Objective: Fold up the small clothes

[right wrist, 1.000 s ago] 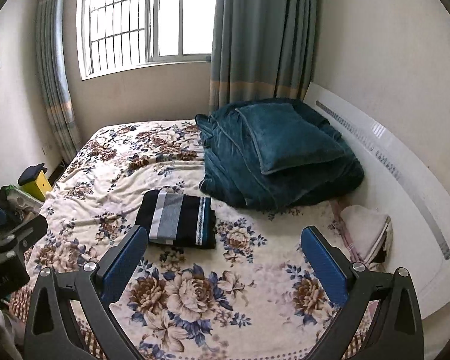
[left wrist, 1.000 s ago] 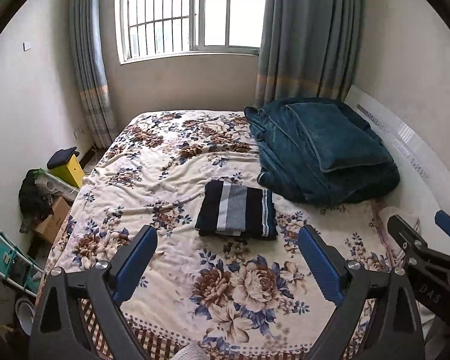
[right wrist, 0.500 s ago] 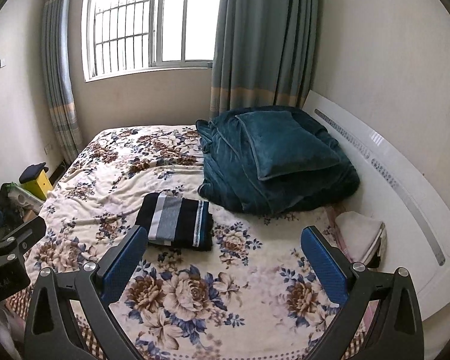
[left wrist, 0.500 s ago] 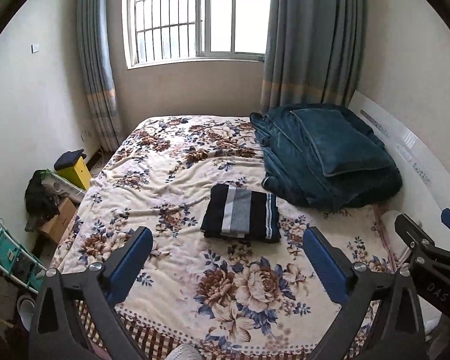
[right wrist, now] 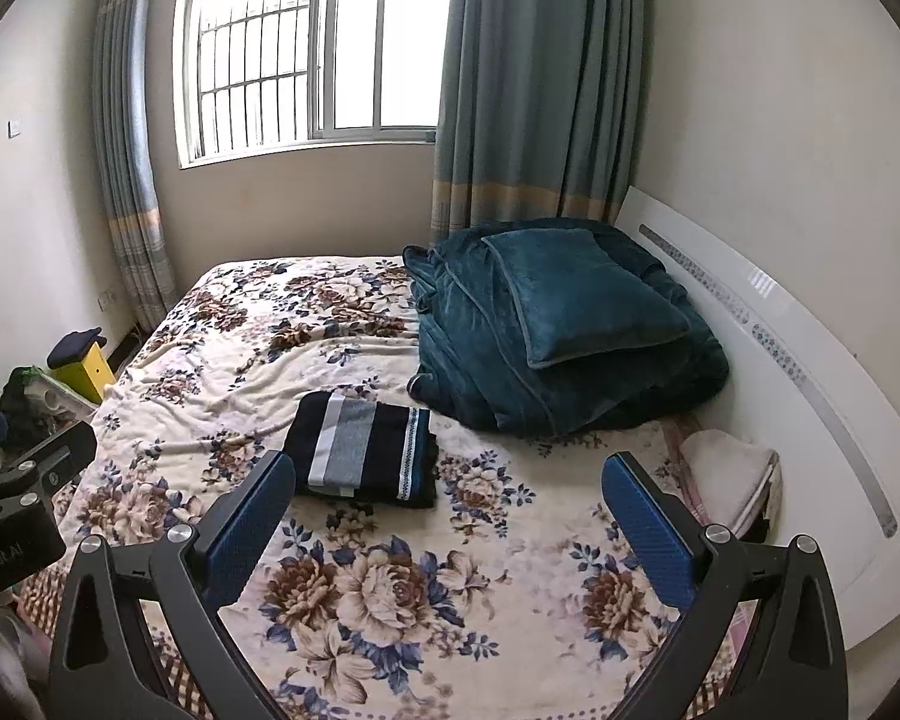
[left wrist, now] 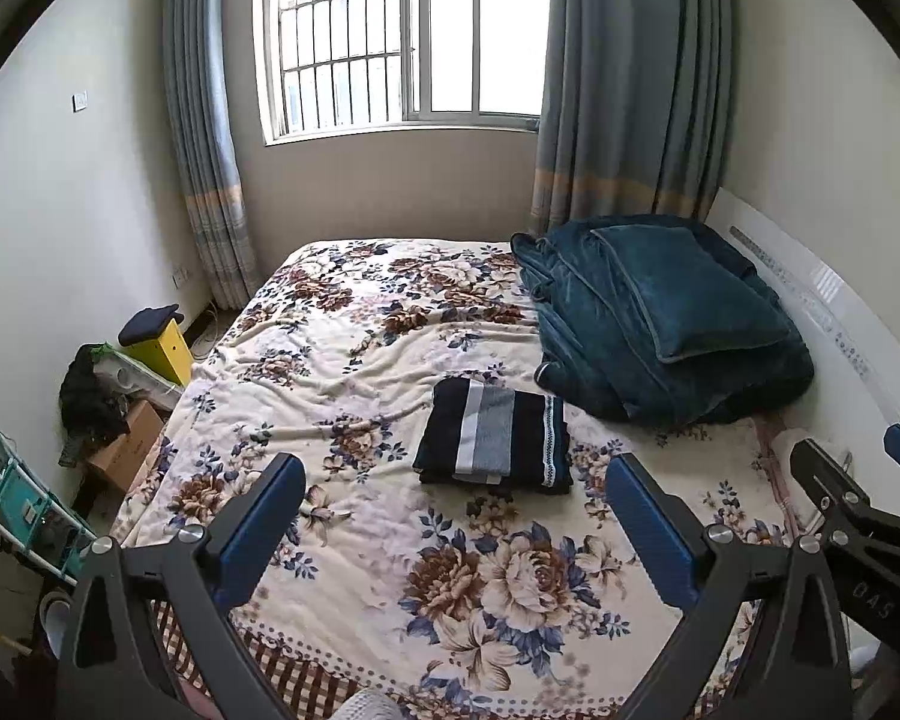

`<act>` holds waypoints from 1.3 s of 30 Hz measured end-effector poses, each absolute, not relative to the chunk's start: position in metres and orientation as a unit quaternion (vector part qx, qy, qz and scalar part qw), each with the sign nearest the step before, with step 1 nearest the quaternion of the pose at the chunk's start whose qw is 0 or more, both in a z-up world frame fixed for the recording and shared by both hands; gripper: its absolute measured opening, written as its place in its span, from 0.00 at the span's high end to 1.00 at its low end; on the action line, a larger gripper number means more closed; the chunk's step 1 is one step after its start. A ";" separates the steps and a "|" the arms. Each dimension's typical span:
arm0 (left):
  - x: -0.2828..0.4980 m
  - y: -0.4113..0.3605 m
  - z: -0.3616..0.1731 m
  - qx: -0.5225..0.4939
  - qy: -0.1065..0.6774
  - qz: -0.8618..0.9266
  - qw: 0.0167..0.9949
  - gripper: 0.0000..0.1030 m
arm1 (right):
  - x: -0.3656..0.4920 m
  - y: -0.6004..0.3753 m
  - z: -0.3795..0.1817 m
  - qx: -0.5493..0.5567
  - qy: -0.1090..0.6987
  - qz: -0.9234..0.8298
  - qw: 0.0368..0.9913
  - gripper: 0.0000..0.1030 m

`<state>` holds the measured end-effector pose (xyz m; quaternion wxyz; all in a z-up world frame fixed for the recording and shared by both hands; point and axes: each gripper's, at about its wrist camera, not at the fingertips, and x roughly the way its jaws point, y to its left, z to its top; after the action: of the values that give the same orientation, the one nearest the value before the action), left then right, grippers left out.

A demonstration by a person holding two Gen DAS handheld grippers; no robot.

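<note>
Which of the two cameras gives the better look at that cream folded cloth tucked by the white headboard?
The right wrist view: the cream folded cloth shows whole beside the white headboard. In the left wrist view the right gripper hides most of it.

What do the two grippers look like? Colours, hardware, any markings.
Left gripper and right gripper match: black V-shaped finger frames, textured blue pads, silver screw heads at the pivots. White lettering is printed on each black body, partly cut off. No cables or sleeves visible.
</note>
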<state>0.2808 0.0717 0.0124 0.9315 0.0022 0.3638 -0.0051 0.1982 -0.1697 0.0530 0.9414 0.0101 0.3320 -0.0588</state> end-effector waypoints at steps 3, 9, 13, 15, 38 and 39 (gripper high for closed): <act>0.282 0.072 0.012 0.002 0.364 -0.004 0.931 0.01 | 0.199 -0.167 0.052 0.009 0.334 -0.056 0.941 0.00; 0.281 0.072 0.011 0.002 0.364 -0.004 0.931 0.01 | 0.199 -0.167 0.051 0.009 0.336 -0.055 0.940 0.00; 0.282 0.071 0.011 0.003 0.364 -0.005 0.931 0.01 | 0.199 -0.167 0.051 0.009 0.335 -0.055 0.940 0.00; 0.282 0.071 0.010 0.003 0.365 -0.008 0.931 0.01 | 0.200 -0.167 0.051 0.007 0.335 -0.054 0.941 0.00; 0.286 0.080 0.004 0.002 0.372 -0.009 0.928 0.01 | 0.194 -0.157 0.049 0.014 0.336 -0.056 0.940 0.00; 0.286 0.080 0.004 0.003 0.372 -0.009 0.928 0.01 | 0.195 -0.159 0.049 0.012 0.335 -0.056 0.940 0.00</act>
<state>0.2862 0.0804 0.0042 0.9283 0.0026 0.3716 -0.0088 0.1948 -0.1591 0.0493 0.9404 0.0123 0.3351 -0.0561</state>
